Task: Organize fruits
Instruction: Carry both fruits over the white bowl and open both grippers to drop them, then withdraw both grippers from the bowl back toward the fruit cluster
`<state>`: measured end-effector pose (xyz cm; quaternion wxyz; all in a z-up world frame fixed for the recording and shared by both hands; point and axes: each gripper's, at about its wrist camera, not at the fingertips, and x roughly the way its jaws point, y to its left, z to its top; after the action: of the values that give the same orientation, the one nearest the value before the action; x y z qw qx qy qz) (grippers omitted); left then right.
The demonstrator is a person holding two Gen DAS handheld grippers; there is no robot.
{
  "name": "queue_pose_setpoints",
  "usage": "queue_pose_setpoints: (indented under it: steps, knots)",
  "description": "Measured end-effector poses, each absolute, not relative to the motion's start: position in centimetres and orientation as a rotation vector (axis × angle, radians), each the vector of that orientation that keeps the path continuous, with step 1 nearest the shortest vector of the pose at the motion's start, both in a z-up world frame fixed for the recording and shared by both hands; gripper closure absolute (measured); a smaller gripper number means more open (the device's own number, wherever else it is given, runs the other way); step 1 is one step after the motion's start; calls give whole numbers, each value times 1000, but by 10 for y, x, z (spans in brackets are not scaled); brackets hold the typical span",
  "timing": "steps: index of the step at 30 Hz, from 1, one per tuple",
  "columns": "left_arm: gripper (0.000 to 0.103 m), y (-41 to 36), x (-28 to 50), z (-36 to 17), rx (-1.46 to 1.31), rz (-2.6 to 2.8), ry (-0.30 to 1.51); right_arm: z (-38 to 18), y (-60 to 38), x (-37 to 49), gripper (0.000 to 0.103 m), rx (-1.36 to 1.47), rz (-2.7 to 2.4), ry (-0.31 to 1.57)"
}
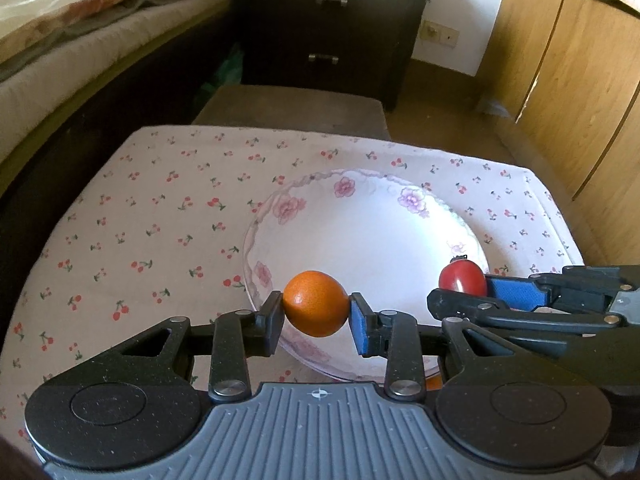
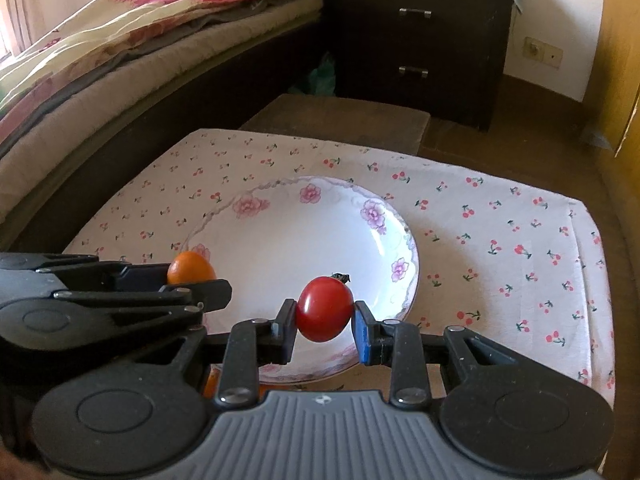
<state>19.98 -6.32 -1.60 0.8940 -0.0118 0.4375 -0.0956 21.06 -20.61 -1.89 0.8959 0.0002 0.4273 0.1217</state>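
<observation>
My left gripper (image 1: pixel 316 312) is shut on a small orange (image 1: pixel 315 303) and holds it above the near left rim of a white flowered plate (image 1: pixel 360 216). My right gripper (image 2: pixel 325 320) is shut on a red tomato (image 2: pixel 324 308) and holds it above the plate's (image 2: pixel 280 216) near right part. In the left wrist view the tomato (image 1: pixel 462 278) and the right gripper show at the right. In the right wrist view the orange (image 2: pixel 190 268) shows at the left behind the left gripper's fingers (image 2: pixel 200 290). The plate has nothing lying on it.
The plate sits on a cherry-print cloth (image 1: pixel 140 220) over a low table. A bed (image 2: pixel 100 60) runs along the left. A dark drawer chest (image 1: pixel 328 28) stands behind, a brown stool (image 1: pixel 292 108) before it. Wooden cabinet doors (image 1: pixel 580 80) stand at the right.
</observation>
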Motion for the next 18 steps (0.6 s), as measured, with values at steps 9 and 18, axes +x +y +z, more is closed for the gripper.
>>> queue_pose_setpoints:
  steps: [9,18]
  knots:
    - [60,-63,200,-16,-27,-193,913,-19,-206,212,71,5,261,884]
    - [54,-60,199,-8,-52,-194,891,-8,-210,207,71,26,256,851]
